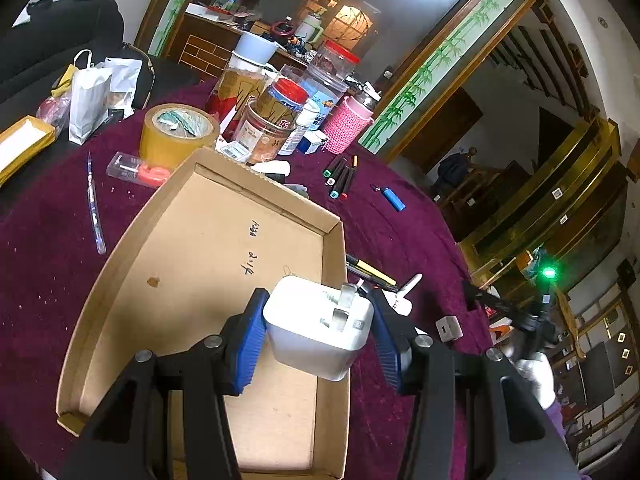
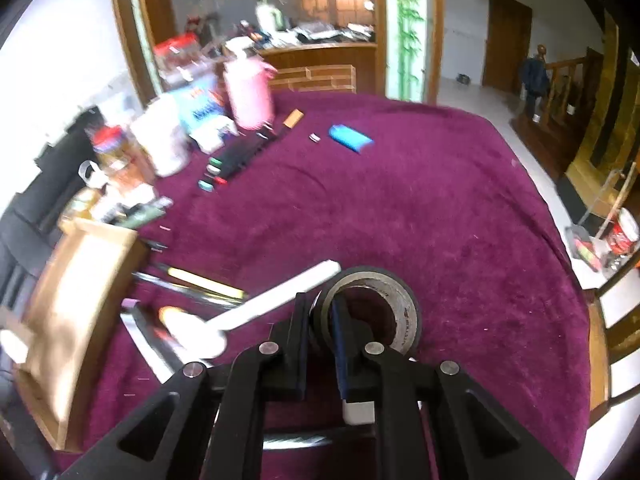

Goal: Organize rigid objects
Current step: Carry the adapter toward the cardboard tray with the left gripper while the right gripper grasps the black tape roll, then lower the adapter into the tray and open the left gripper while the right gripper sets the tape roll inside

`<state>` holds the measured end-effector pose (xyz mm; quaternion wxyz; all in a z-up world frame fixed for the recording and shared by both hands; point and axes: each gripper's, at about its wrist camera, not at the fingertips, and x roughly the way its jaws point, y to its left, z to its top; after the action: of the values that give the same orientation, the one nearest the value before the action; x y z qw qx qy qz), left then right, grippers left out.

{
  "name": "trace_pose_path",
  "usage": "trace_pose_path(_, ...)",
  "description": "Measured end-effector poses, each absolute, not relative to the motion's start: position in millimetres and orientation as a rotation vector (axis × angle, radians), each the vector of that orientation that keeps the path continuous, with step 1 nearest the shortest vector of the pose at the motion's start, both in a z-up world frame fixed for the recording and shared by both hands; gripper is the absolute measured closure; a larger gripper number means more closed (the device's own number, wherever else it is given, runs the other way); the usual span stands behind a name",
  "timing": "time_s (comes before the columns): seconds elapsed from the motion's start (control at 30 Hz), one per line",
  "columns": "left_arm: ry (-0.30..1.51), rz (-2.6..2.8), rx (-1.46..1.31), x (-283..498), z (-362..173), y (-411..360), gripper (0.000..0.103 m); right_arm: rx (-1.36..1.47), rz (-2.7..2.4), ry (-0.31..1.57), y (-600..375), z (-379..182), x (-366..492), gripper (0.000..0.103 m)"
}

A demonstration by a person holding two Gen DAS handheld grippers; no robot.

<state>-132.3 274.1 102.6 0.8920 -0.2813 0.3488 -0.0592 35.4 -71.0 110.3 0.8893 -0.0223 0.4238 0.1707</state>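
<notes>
Left wrist view: the left gripper (image 1: 318,330) stands with its blue pads (image 1: 250,344) spread, a white charger (image 1: 320,330) between them with gaps on both sides, prongs up, over the near right corner of one cardboard tray (image 1: 200,232). Whether the charger rests on the tray floor cannot be told. It sits close to the right wall, so a nudge as the pads pull away could tip it onto the purple cloth (image 1: 400,240).

Right wrist view, blurred: the right gripper (image 2: 320,316) has its jaws nearly closed across the wall of one black tape roll (image 2: 372,312). The thin rim hold could let the roll swing or slip on the way to the tray.

Beyond: one brown tape roll (image 1: 178,132), about five markers (image 1: 340,178), one blue lighter (image 1: 394,199), one pen (image 1: 95,210).
</notes>
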Motion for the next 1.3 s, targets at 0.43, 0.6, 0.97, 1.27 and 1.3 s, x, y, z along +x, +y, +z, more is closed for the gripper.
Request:
trace_pose_path(0.43,0.878,-0.077,-0.520,-62,76,284,0.054,-0.141,0.783,0.894,105,111,-29,0.091)
trace_pose_path(0.6,0.967,-0.078,-0.529,-27,57,293,0.054,-0.234,0.820,0.919,153,88,-24,0.091)
trace_pose_path(0.97,0.993,-0.150,-0.562,34,51,293,0.041,-0.321,0.753,0.955,183,62,12,0.091)
trace_pose_path(1.27,0.898,-0.050,-0.682,2,53,318,0.023,-0.355,0.687,0.963,190,53,33,0.091)
trace_pose_path(1.3,0.880,-0.017,-0.703,-5,52,323,0.021,-0.352,0.675,0.966,190,53,34,0.091)
